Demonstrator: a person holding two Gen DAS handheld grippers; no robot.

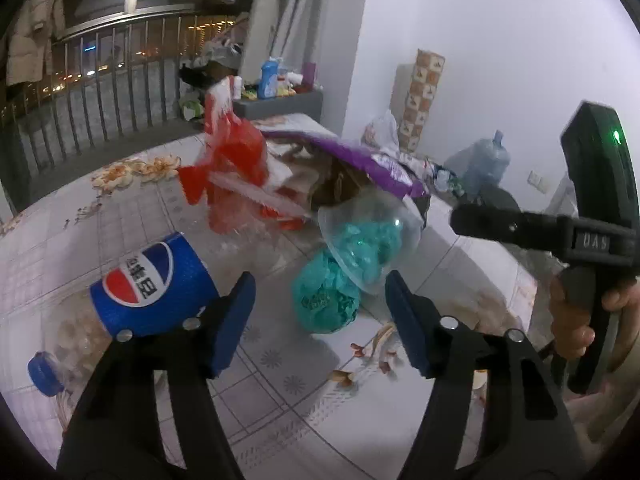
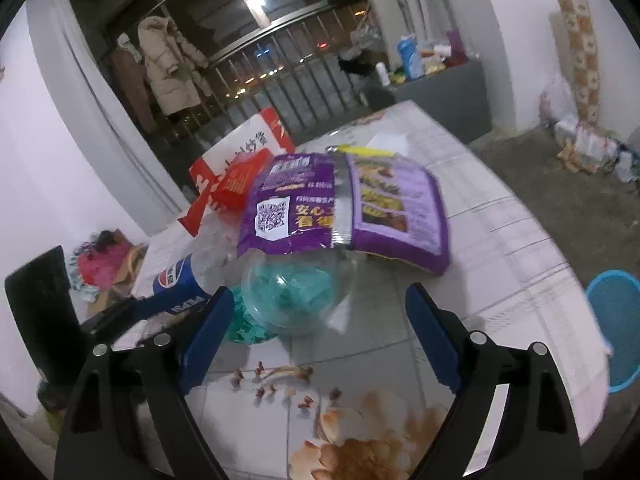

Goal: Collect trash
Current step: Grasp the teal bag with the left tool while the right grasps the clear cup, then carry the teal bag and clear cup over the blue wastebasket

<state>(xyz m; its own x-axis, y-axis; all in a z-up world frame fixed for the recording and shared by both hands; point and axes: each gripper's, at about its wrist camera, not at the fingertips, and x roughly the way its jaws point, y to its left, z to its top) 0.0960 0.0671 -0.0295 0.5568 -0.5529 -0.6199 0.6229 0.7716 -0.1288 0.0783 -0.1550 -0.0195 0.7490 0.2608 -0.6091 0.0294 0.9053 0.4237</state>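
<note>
Both my grippers spread, nothing pinched: left gripper (image 1: pixel 320 312), right gripper (image 2: pixel 320 324). Teal bag (image 1: pixel 326 300) between left fingers; clear cup (image 2: pixel 298 292) at right's 12 o'clock.

On the desk (image 2: pixel 500 240) with its floral-patterned cloth lie several kinds of trash: one clear plastic Pepsi bottle with a blue label (image 1: pixel 152 284) and a blue cap, one purple foil snack bag (image 2: pixel 344 204), one clear plastic dome-shaped lid (image 2: pixel 298 292), and one crumpled teal plastic bag (image 1: pixel 326 298). One red and white paper carton (image 2: pixel 244 152) stands behind, and one red plastic bag (image 1: pixel 236 172) lies beside it. One blue plastic basin (image 2: pixel 616 328) sits on the floor.
</note>
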